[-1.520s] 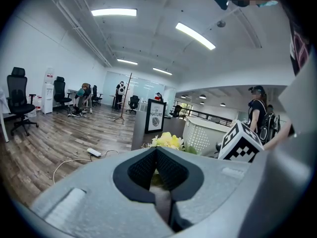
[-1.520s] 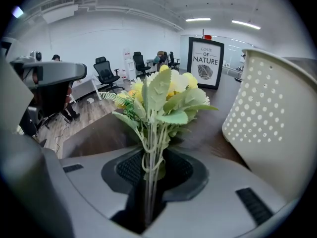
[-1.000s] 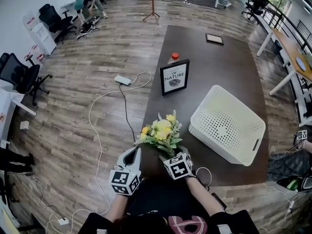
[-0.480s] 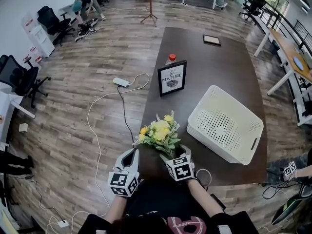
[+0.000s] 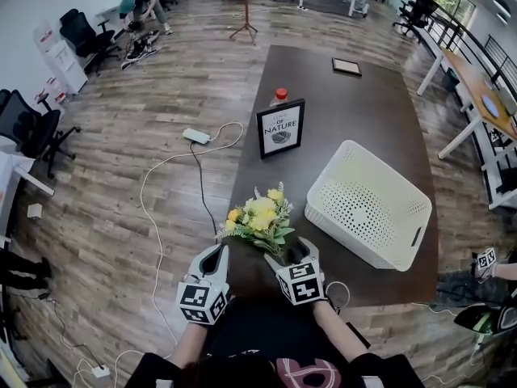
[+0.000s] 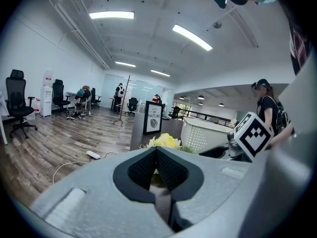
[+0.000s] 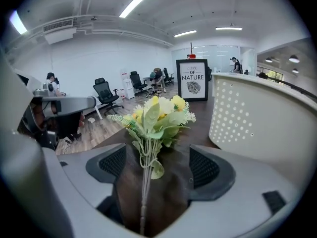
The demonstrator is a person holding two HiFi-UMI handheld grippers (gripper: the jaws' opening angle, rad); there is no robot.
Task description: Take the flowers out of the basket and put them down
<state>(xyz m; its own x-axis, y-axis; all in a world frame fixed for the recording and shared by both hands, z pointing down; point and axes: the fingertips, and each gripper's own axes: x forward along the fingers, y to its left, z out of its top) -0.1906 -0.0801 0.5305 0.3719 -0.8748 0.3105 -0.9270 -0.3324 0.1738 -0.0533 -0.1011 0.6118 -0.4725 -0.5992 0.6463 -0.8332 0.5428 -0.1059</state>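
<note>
A small bouquet of yellow flowers [image 5: 257,218] lies on the dark table [image 5: 355,111] near its front left corner, stems toward me. My right gripper [image 5: 292,254] sits just behind it, open. Its jaws have just been opening. In the right gripper view the thin stems [image 7: 144,182] run between the wide-apart pads [image 7: 204,166] without touching them, and the blooms [image 7: 157,114] lie ahead. My left gripper [image 5: 216,257] hovers at the table's left edge, shut and holding nothing. The white perforated basket [image 5: 367,204] stands to the right of the flowers, with nothing showing inside it.
A framed "Nature" sign [image 5: 280,127] stands behind the flowers with an orange-capped bottle [image 5: 279,96] beyond it. A small flat frame [image 5: 346,66] lies at the table's far end. A cable and power strip [image 5: 195,136] trail on the wooden floor left of the table.
The right gripper's jaws have spread wider and it has lifted slightly back from the stems. The bouquet stays lying on the table. The left gripper has not moved.
</note>
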